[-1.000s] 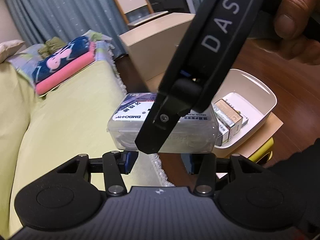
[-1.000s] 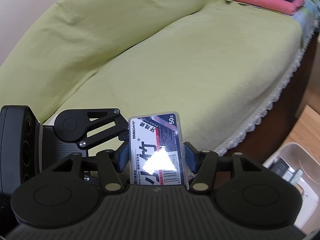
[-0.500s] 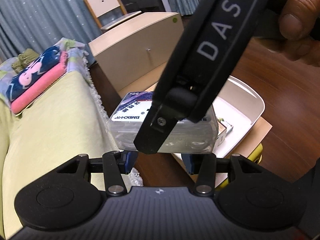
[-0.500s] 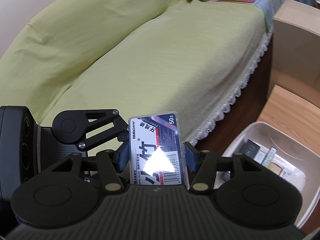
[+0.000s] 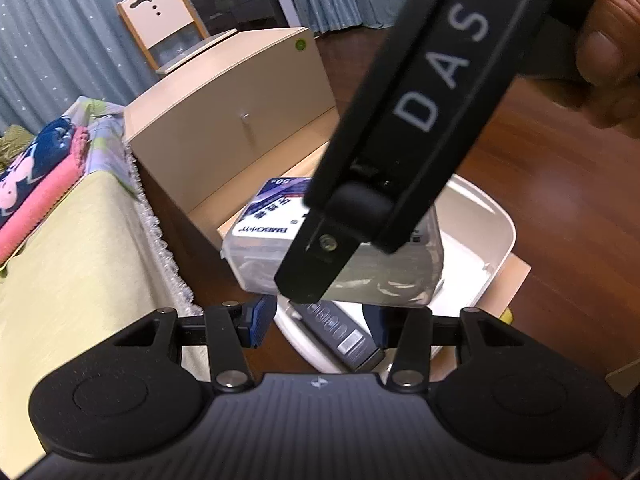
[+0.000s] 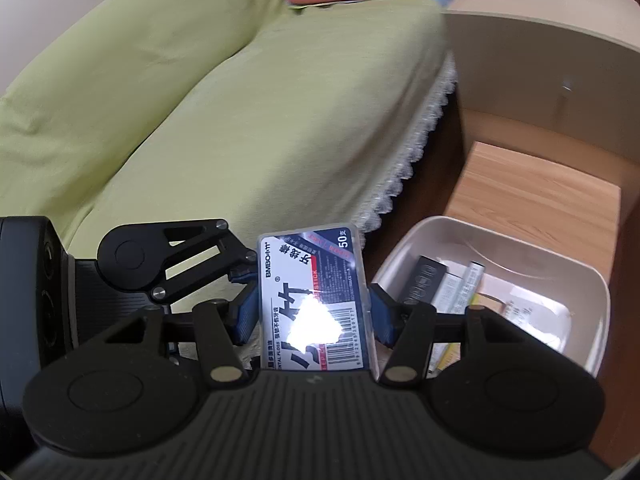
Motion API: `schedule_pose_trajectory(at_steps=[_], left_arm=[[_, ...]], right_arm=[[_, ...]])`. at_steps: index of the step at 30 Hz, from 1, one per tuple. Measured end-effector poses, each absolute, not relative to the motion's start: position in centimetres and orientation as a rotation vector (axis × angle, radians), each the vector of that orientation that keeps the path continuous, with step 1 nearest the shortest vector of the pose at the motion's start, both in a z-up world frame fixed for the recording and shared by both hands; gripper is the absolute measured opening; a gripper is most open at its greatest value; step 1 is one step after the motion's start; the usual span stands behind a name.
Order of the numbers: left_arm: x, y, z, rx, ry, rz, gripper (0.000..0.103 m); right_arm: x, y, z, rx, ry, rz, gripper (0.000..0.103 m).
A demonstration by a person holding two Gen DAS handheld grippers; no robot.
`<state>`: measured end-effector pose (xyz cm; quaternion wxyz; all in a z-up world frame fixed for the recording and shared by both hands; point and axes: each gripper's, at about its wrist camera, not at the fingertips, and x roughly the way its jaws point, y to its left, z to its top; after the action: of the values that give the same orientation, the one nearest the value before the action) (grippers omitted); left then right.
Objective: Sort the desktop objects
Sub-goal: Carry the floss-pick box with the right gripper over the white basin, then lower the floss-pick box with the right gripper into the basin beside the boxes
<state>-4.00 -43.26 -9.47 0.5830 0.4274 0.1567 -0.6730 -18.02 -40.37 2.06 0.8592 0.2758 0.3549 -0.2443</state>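
Your right tool point(image 6: 316, 312) is pinching the clear dental-floss box point(image 6: 316, 300) across its narrow sides, blue pads pressed against the plastic, label facing the camera, the box held up in the air over the near edge of the white tray point(image 6: 576, 300). Your left tool point(image 5: 320, 322) sits just below and in front of it with its fingers spread and nothing between them; from its camera you see the same box point(image 5: 264, 252) gripped by the right tool's black body, and your hand point(image 5: 612, 48) on that handle at the upper right. I judge you are in the carrying step, with the box nearly above its destination. The next move calls for bringing the box further over the tray's open floor, lowering it until it rests flat or close to it, then spreading the fingers; aim for the bare right half, since the left half already holds things. Count what is there: one floss box in your grip, one tray on the wooden tabletop point(image 6: 532, 192), and inside it one dark rectangular box point(image 6: 424, 280) and at least two pale slim packets point(image 6: 464, 284) beside it, though blur keeps me from an exact total. Keep the left tool out of the drop path.
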Motion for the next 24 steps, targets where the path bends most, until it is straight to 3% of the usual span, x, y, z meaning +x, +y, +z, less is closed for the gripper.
schedule_pose_trajectory(at_steps=[24], left_arm=[[-6.9,-48.8,-17.5,1.084,0.347,-1.596,0.053]], right_arm=[[-25.0,-46.2,-6.8,0.7,0.78,-0.92,0.053]])
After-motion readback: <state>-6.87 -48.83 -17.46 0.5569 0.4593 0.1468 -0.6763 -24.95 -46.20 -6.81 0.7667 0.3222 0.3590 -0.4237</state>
